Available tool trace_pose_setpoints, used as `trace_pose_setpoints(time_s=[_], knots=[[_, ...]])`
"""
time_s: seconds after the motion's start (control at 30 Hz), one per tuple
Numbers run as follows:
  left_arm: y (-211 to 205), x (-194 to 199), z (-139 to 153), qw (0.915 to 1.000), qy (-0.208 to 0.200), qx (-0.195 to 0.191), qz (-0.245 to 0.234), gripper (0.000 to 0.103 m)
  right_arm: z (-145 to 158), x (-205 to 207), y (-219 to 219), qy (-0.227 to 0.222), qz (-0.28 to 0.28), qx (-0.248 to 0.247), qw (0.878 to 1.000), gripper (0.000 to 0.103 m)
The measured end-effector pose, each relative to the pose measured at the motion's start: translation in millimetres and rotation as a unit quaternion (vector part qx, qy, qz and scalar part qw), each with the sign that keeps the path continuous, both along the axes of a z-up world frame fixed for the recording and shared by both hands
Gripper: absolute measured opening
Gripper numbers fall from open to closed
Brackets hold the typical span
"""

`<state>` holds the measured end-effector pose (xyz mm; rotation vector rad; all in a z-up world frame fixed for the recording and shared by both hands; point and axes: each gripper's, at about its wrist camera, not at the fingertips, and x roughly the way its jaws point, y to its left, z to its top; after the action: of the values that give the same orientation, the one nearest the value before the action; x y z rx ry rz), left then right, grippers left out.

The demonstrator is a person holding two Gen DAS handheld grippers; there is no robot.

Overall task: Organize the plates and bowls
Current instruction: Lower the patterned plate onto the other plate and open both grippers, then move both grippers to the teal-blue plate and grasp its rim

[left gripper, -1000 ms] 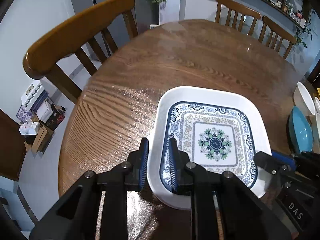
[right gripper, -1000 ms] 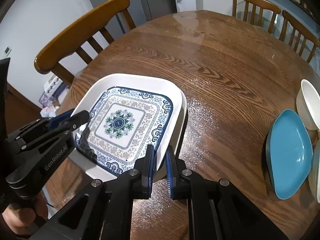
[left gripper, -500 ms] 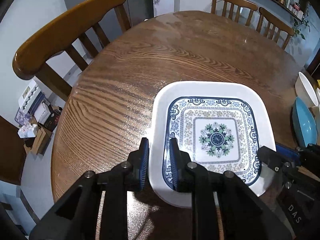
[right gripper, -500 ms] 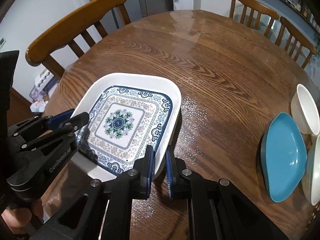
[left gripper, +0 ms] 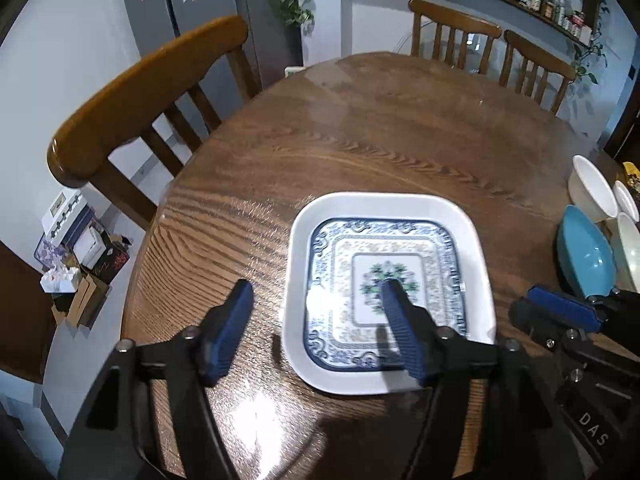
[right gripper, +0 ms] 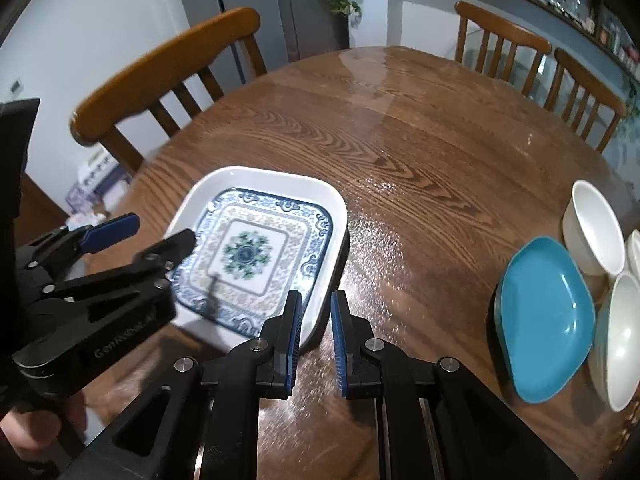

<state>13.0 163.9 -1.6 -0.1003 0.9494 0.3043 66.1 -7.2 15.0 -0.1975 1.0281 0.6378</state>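
Note:
A square white plate with a blue and green pattern [left gripper: 384,276] lies flat on the round wooden table [left gripper: 360,140]; it also shows in the right wrist view [right gripper: 260,248]. My left gripper [left gripper: 318,300] is open wide, raised above the plate's left rim, holding nothing. My right gripper [right gripper: 316,308] is open with a narrow gap at the plate's near right edge, empty. A teal plate [right gripper: 544,324] and white bowls [right gripper: 592,228] sit at the right.
Wooden chairs [left gripper: 152,92] stand around the table, two at the far side [right gripper: 500,40]. A grey fridge [left gripper: 200,8] and boxes on the floor [left gripper: 76,248] are to the left. Shelves with jars line the back wall.
Both grippers have let go of the patterned plate. It now rests flat on the table. The left gripper opened wide and both pulled back and up.

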Motion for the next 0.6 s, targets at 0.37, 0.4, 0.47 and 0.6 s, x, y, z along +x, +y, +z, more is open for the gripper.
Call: trace_pose_setpoints(time_s=[0.37, 0.4, 0.47, 0.6], knots=[[-46, -8, 28, 0.9987, -0.026, -0.004, -0.043, 0.094, 26, -6, -78, 0.012, -0.078, 0.092, 0.993, 0.044], [-51, -9, 29, 0.9986, -0.026, -0.003, -0.046, 0.094, 27, -6, -86, 0.009, -0.087, 0.095, 0.992, 0.044], [-61, -9, 32, 0.9981, -0.028, 0.003, -0.056, 0.094, 30, -8, -100, 0.006, -0.104, 0.102, 0.989, 0.044], [-81, -11, 37, 0.9965, -0.031, 0.001, -0.077, 0.095, 30, -11, -126, 0.007, -0.135, 0.112, 0.984, 0.044]])
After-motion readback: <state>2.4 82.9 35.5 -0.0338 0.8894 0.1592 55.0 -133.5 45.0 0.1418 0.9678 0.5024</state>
